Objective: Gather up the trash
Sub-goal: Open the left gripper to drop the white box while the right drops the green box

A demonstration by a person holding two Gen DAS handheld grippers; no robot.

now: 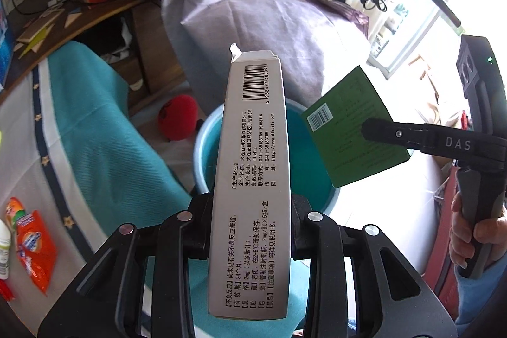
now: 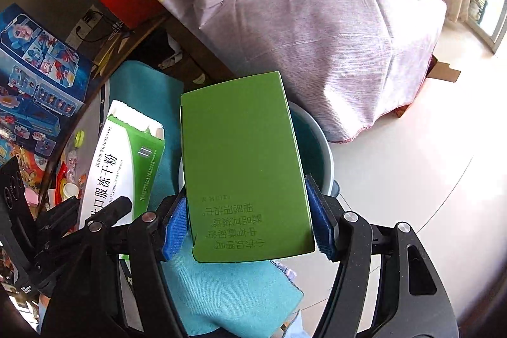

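the left gripper (image 1: 252,230) is clamped narrow on a grey carton (image 1: 252,179), its long axis running straight out along the fingers, far end hanging over the blue bin (image 1: 206,154) below. the right gripper (image 2: 250,224) holds a green box (image 2: 244,167) across its width between blue pads (image 2: 174,227), and that box too sits over the bin's rim (image 2: 326,160). both loads look about equally near the opening, so the drop seems to hinge on each being over the mouth rather than the rim. a teal cloth (image 1: 95,122) lies beside the bin, a covered bundle (image 2: 317,30) behind it, a red toy (image 1: 179,116) near the rim; nothing blocks the opening.
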